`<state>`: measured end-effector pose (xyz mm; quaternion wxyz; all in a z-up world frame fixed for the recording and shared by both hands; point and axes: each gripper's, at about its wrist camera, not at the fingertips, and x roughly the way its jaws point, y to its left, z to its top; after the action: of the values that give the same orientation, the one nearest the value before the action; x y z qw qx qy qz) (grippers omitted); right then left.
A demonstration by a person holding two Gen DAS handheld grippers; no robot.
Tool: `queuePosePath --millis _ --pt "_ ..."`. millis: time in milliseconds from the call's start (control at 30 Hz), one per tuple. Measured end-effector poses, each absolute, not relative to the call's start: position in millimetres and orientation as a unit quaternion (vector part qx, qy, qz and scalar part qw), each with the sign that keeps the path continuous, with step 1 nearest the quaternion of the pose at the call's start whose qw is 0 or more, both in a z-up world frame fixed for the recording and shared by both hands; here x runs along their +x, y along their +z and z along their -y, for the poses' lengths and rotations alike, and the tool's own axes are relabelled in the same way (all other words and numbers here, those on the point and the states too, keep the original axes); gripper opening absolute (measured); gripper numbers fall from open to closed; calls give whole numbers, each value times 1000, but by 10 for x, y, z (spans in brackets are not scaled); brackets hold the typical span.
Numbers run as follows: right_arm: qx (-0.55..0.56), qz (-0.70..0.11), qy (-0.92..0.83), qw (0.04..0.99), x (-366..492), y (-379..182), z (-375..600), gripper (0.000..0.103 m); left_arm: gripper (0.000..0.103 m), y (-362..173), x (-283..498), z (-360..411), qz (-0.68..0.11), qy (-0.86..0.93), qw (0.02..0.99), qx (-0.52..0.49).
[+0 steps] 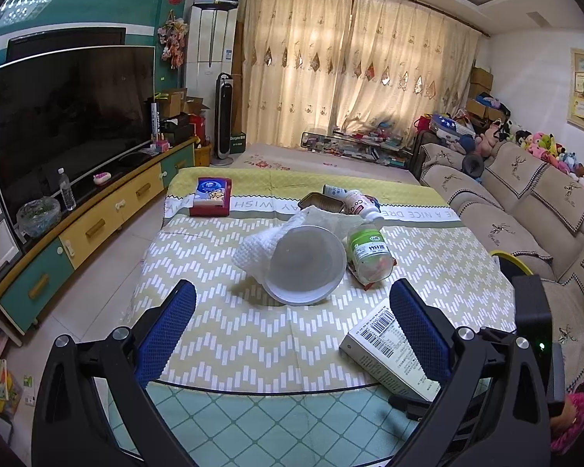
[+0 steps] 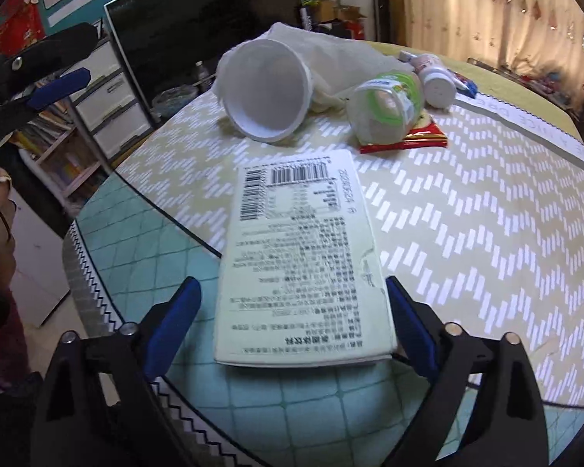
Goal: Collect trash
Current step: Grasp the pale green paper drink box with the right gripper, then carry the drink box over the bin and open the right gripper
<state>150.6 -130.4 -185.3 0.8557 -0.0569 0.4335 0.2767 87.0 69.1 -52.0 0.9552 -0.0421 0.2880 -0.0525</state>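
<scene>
A flat pale carton (image 2: 303, 260) with barcodes lies at the table's near edge; it also shows in the left wrist view (image 1: 385, 350). My right gripper (image 2: 292, 303) is open with the carton's near end between its blue pads, the right pad close to or touching its edge. A white paper cup (image 1: 305, 264) (image 2: 266, 91) lies on its side on a crumpled white towel (image 1: 276, 233). A clear green-labelled bottle (image 1: 370, 253) (image 2: 387, 107) lies on a red wrapper (image 2: 408, 138). My left gripper (image 1: 292, 311) is open and empty, short of the cup.
A white bottle (image 1: 360, 202), a dark tin (image 1: 321, 202) and a red-blue tissue pack (image 1: 212, 196) lie farther back on the patterned tablecloth (image 1: 233, 330). A TV cabinet (image 1: 97, 218) stands left, a sofa (image 1: 525, 210) right. The left gripper shows at the left of the right wrist view (image 2: 58, 85).
</scene>
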Motion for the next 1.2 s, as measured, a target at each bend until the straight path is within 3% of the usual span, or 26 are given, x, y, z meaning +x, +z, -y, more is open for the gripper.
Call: queuePosePath --millis 100,700,1200 --pt "-62 -422 267 864 1437 -1858 1377 70 98 -535 887 -691 -290 -53 955 -42" --pt "48 -326 174 928 1384 -1132 2729 67 98 -516 996 -312 -298 -83 951 -14" --pt "89 -340 -93 932 2020 -1545 4514 67 98 -620 1279 214 -326 -108 939 5"
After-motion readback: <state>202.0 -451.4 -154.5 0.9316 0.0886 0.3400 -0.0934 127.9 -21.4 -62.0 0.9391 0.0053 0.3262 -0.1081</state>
